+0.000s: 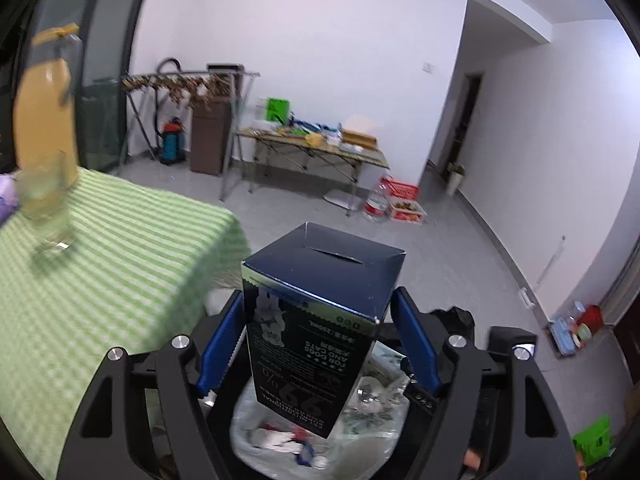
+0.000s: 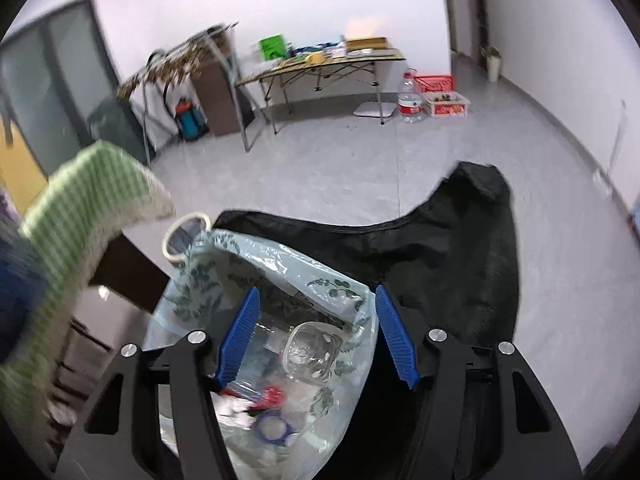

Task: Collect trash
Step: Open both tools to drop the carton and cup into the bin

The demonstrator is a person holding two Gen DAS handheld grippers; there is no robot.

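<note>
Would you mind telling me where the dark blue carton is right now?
In the left wrist view, the carton sits between the left gripper's blue fingers, over the open trash bag and right of the green-checked table.

The carton is sitting between the fingers of the left gripper, directly above the trash bag lying open below it, while the table is spreading to the gripper's left with a bottle standing on it. The right gripper is hanging over the same bag, a clear jar lying inside between its fingers and a chair standing just ahead and to the right.
</note>
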